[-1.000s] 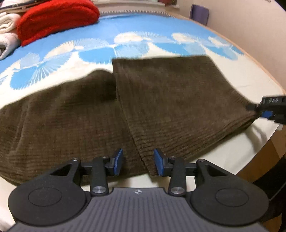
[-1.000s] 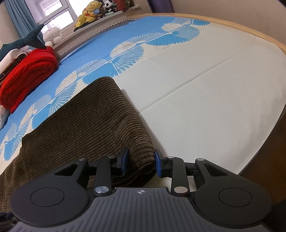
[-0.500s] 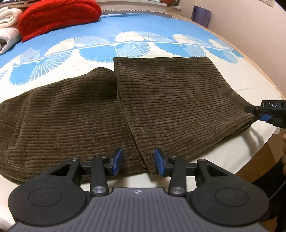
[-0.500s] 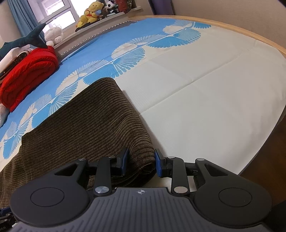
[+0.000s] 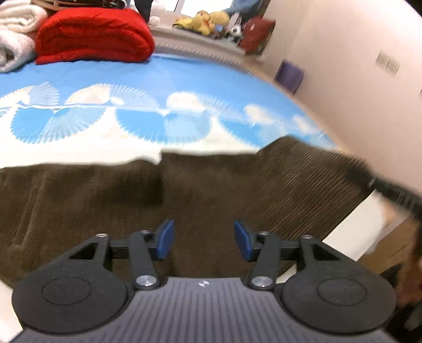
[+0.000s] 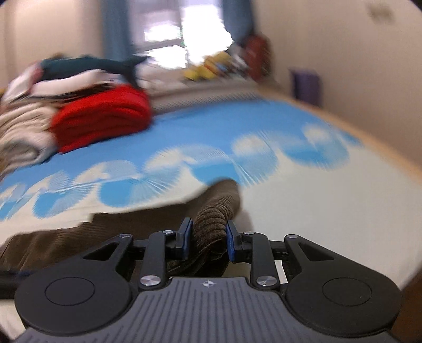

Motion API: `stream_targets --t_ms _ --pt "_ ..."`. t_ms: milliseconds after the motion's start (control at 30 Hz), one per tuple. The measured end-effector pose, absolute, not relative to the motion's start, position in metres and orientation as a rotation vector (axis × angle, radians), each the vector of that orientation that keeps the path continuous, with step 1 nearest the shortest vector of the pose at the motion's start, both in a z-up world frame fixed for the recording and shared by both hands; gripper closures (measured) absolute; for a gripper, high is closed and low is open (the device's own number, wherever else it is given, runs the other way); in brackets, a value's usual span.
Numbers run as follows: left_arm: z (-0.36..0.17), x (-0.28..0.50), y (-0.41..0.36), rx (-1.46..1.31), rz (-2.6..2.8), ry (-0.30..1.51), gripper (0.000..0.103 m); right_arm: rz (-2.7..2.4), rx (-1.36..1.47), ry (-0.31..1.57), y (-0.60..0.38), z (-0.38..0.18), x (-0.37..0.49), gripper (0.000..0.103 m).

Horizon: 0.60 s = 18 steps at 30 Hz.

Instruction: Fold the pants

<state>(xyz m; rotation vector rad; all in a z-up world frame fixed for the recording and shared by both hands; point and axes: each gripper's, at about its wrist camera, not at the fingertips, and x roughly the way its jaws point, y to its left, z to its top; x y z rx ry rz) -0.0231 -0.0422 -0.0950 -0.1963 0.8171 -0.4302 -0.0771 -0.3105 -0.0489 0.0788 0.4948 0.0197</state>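
While right gripper (image 6: 207, 240) fingers pinch lifted pants (image 6: 216, 213), left gripper (image 5: 203, 238) fingers spread wider.

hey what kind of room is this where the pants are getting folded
Most likely a bedroom. The brown pants lie on a bed with a blue patterned sheet, a folded red blanket sits at its far end, and stuffed toys line the windowsill.

Heavy motion blur (right wrist view worst); window (image 6: 182, 29) glare; fisheye-bent edges
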Motion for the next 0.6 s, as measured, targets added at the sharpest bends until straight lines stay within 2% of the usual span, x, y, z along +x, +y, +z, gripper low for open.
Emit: stream_targets --t_ms 33,133,267,400,600 --pt "-0.082 -0.016 -0.036 -0.225 -0.472 0.807 0.040 0.046 0.039 0.471 -0.300 -0.041 -0.079 0.076" --pt "-0.049 0.004 -0.018 -0.319 -0.562 0.770 0.020 0.124 -0.071 0.403 -0.266 -0.025 -0.088 0.077" --pt "-0.042 0.051 -0.010 -0.493 -0.778 0.898 0.008 0.185 -0.182 0.357 -0.225 -0.018 -0.098 0.077" --pt "-0.045 0.082 -0.018 -0.426 -0.855 0.958 0.006 0.250 -0.314 0.330 -0.185 -0.020 -0.109 0.077" --pt "-0.054 0.103 -0.016 -0.509 -0.874 0.988 0.006 0.334 -0.471 0.301 -0.139 -0.025 -0.117 0.077"
